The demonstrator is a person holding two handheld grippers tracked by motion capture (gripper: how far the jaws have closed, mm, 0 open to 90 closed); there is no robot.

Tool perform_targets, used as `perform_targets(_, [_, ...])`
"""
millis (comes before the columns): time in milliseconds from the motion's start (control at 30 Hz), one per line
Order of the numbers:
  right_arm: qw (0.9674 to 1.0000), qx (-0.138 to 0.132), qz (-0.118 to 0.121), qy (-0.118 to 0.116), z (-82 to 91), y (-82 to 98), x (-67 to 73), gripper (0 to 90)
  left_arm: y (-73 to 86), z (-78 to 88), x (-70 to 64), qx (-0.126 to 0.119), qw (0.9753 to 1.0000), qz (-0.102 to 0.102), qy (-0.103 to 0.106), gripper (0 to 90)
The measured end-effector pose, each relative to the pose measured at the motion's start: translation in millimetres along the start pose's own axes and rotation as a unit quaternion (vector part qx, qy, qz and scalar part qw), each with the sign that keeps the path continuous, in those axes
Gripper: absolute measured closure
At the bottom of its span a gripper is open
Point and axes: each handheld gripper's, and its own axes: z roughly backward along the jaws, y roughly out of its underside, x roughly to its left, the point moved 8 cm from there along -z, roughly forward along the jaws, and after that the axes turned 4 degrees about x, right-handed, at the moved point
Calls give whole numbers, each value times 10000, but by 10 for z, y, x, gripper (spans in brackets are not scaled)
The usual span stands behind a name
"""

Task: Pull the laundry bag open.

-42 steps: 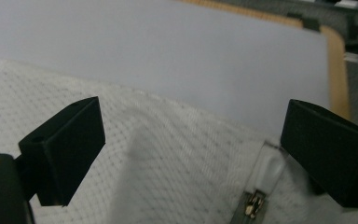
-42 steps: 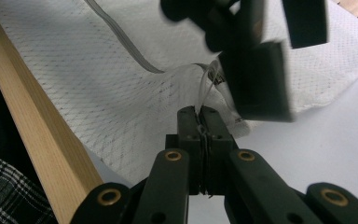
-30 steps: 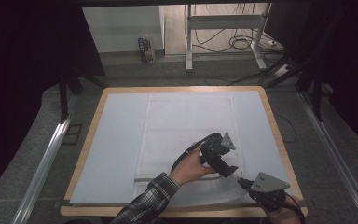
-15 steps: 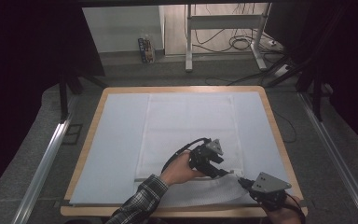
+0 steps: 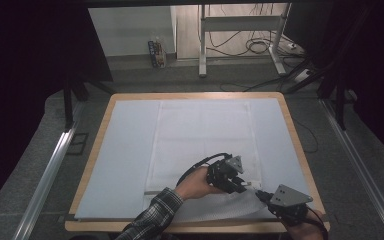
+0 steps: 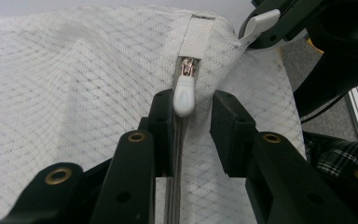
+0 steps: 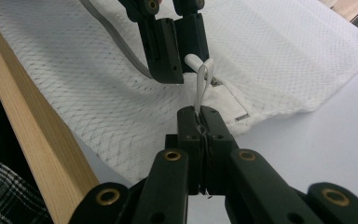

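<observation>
Broadly, the wooden-rimmed table with a pale blue-white top [image 5: 130,150] carries a white diamond-pattern mesh laundry bag [image 5: 205,135] spread flat across its middle, with its near edge close to the person's side of the rim. That bag is the landmark: everything in hand sits at its near right corner.

At that corner the right gripper [image 7: 200,116] has its jaws pressed together on a thin white loop of tape [image 7: 200,86] that rises from the bag's fabric end tab. In my judgement it is held there to anchor the corner and keep the cloth taut, so that the zip can be worked without the bag bunching up.

Facing it from the bag's inner side, the left gripper [image 6: 193,126] straddles the grey zipper track [image 6: 177,196]. Its jaws have just been closing, and the small white plastic zipper pull [image 6: 185,95] lies between them, resting against the left-hand pad while the other pad stands apart, so it isn't yet clamped. The pull needs a firm pinch before it can be drawn along the track.

The bag is soft and see-through, lightly creased near the corner. The pull is smooth and rounded, hung from a small metal slider [image 6: 186,69] at the track's end, just under the white tab [image 6: 199,39].
</observation>
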Motion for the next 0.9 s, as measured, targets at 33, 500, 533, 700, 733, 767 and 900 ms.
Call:
perform_targets(33, [10000,4,-2,-5,0,1,0,867,0,16,2,9,10000,-51,-8,705])
perform_targets(500, [10000,22,22,21,-4,0,4,866,-39,35,29,40,10000,78,0,803])
perform_targets(533, [10000,21,19,20,-4,0,4,867,-39,31,32,69,10000,70,9,802])
perform_targets(700, [10000,10,15,21,-1,-1,1,867,-48,7,26,124,9999,-25,8,801])
perform_targets(733, [10000,10,16,23,0,-1,1,867,-50,5,26,127,9999,-40,7,806])
perform_targets(767, [10000,11,16,25,0,-1,0,866,-51,2,22,112,9999,-22,8,810])
perform_targets(900, [10000,3,12,20,2,-2,0,866,-34,24,25,77,10000,6,8,822])
